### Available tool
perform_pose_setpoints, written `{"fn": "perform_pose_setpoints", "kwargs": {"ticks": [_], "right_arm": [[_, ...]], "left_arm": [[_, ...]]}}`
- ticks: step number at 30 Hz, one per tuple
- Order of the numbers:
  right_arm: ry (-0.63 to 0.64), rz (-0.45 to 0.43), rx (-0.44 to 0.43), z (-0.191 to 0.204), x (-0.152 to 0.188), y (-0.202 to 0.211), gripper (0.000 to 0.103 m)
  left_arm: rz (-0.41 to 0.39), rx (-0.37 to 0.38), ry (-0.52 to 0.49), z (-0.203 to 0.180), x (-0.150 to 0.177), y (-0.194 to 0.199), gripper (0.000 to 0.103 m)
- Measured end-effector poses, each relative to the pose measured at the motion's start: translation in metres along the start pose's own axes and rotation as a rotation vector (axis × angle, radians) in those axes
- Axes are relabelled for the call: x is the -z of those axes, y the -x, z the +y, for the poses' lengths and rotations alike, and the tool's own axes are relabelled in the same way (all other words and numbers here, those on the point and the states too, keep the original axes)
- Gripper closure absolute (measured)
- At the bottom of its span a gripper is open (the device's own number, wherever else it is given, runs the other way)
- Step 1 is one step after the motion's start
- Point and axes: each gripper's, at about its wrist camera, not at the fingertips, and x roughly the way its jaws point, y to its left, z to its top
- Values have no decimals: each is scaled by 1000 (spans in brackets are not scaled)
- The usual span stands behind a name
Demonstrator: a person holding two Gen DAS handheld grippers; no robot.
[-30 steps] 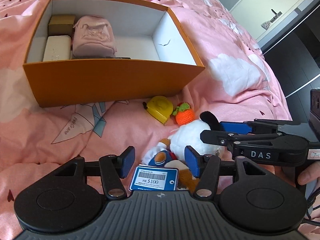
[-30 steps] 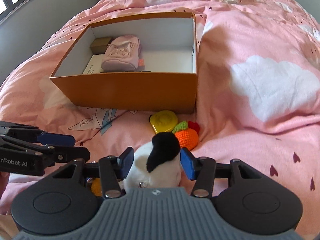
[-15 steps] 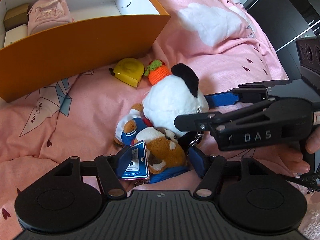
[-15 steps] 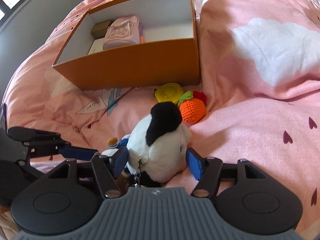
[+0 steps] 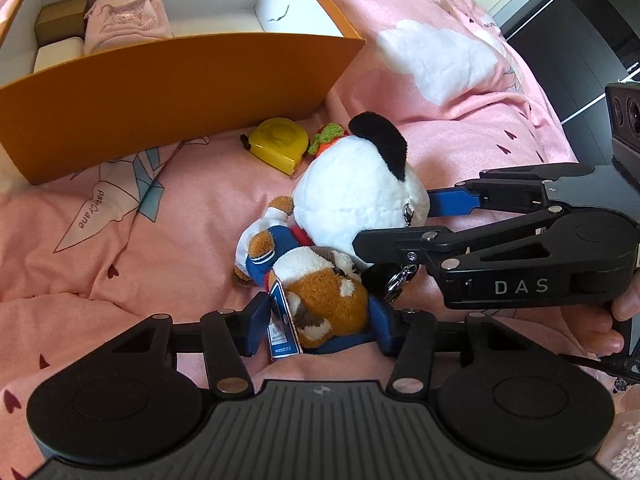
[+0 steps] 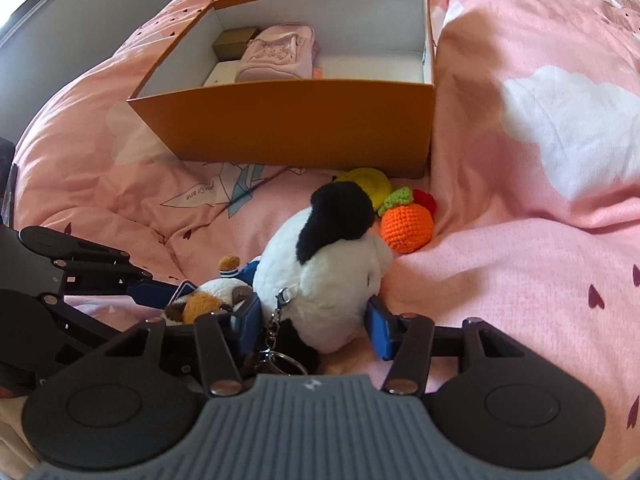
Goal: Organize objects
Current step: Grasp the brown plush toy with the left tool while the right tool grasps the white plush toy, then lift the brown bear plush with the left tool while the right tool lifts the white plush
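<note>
A brown and white plush toy in a blue outfit with a blue price tag lies on the pink bedding. My left gripper is closing on it, both blue pads against its sides. Beside it a white plush with a black ear and a key ring sits between the pads of my right gripper, whose jaws are closing and touch both flanks. The orange box stands open behind them.
A yellow tape measure and a crocheted orange fruit lie by the box's near wall. Inside the box are a pink pouch, a gold case and a white case. A hand holds the right gripper.
Both grippers came down and closer onto the two plush toys. The brown toy now sits deep between the left pads, and the white plush fills the right jaws.
</note>
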Motion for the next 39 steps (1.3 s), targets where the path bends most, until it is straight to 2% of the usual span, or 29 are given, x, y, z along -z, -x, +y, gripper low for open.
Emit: {"fn": "perform_pose_setpoints", "kwargs": {"ticks": [4, 8, 13, 17, 22, 29, 39], "right_arm": [[24, -13, -58, 12, -10, 11, 47], [15, 15, -118, 20, -20, 12, 47], [12, 38, -80, 23, -24, 5, 47], [10, 102, -128, 21, -26, -5, 47], [26, 145, -140, 27, -36, -25, 47], [-27, 102, -130, 25, -60, -43, 46], [6, -40, -67, 35, -77, -58, 46]], "left_arm": [[-6, 10, 40, 14, 5, 22, 44], [0, 29, 80, 28, 8, 38, 44], [-13, 30, 96, 41, 6, 51, 44], [4, 6, 123, 54, 0, 47, 44], [45, 37, 195, 75, -3, 31, 44], [18, 28, 295, 96, -22, 26, 43], [-31, -33, 290, 100, -49, 20, 44]]}}
